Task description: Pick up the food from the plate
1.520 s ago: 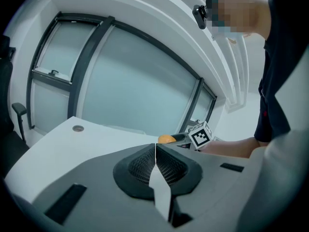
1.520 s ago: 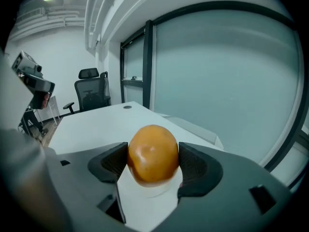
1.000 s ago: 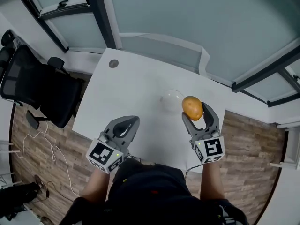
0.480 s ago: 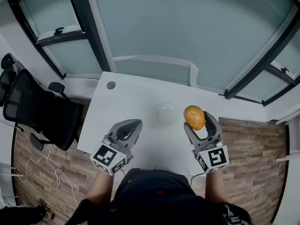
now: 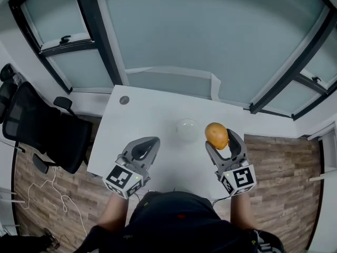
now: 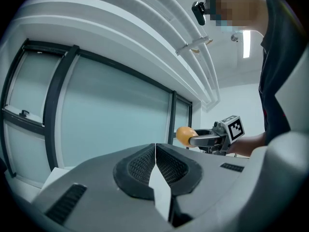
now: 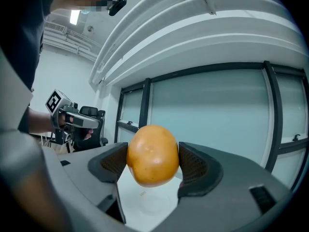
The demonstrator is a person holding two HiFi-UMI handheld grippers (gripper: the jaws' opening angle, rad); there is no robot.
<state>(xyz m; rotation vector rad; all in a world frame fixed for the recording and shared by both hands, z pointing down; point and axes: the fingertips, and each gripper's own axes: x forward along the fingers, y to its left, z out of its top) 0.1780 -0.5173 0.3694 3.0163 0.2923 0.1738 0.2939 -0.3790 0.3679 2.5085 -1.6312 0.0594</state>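
Right tongs (image 7: 153,161) clamp orange fruit (image 7: 153,153), long axis upright.

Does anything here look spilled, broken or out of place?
Nothing stands out. The orange fruit sits squarely between the right gripper's jaws, above the table; the clear plate lies flat, with nothing spilled.

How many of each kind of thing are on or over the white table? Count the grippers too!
Round orange fruit: 1
Clear round plate: 1
Small grey round cap: 1
Grey two-jaw grippers: 2, the left gripper shut and empty, the right gripper shut on the fruit
Total: 5
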